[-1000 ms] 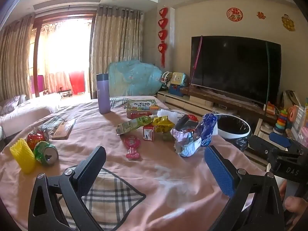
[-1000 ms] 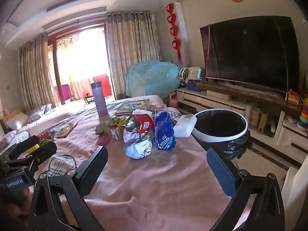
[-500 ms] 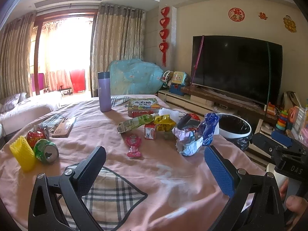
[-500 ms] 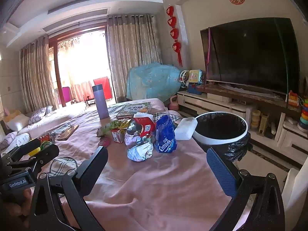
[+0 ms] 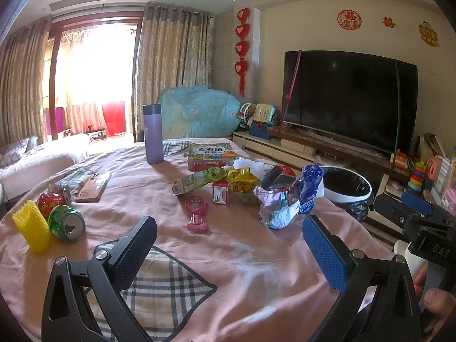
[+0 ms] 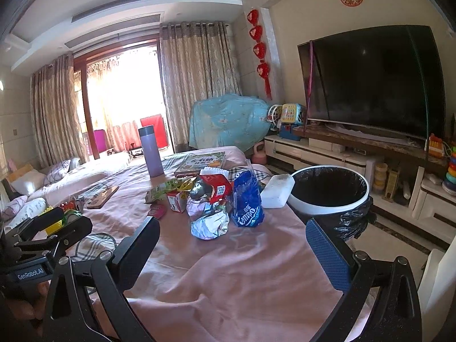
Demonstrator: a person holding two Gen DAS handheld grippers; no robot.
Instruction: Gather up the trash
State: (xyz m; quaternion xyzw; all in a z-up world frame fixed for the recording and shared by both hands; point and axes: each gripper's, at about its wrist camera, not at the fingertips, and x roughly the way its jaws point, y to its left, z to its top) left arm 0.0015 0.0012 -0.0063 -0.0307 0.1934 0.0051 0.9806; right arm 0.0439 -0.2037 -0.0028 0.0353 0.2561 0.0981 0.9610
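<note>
Pink cloth [image 5: 256, 256] is spread over the tabletop, and a living room with a dark television [image 5: 347, 99] and curtained windows is seen behind it. Both pairs of tongs are held low over the near edge of the tabletop, nothing being gripped. The left tongs [image 5: 228, 245] are seen with their jaws wide apart, above a plaid cloth [image 5: 171, 285]; the right tongs [image 6: 232, 245] are likewise spread wide, over bare pink cloth.

Most of the trash is gathered near the middle of the tabletop. A crumpled foil wrapper [image 6: 209, 219] is found nearest the right tongs, with a blue snack bag [image 6: 246, 199] standing just beside it and a red packet [image 6: 218, 185] touching it from behind. A green-and-yellow pouch [image 5: 196, 181], a yellow wrapper [image 5: 240, 178], a small red-and-white carton [image 5: 221, 193] and a pink flat packet [image 5: 196, 213] are scattered to the left of that pile. Well apart, at the left edge, a green can [image 5: 67, 223] is lying on its side, touching a yellow foam sleeve [image 5: 31, 228], with a red can [image 5: 52, 198] just behind.

A white bin lined with a black bag [image 6: 327, 191] is set beside the tabletop's right edge. A purple flask [image 5: 153, 134] is standing upright farther back, near a picture book [image 5: 212, 152].
</note>
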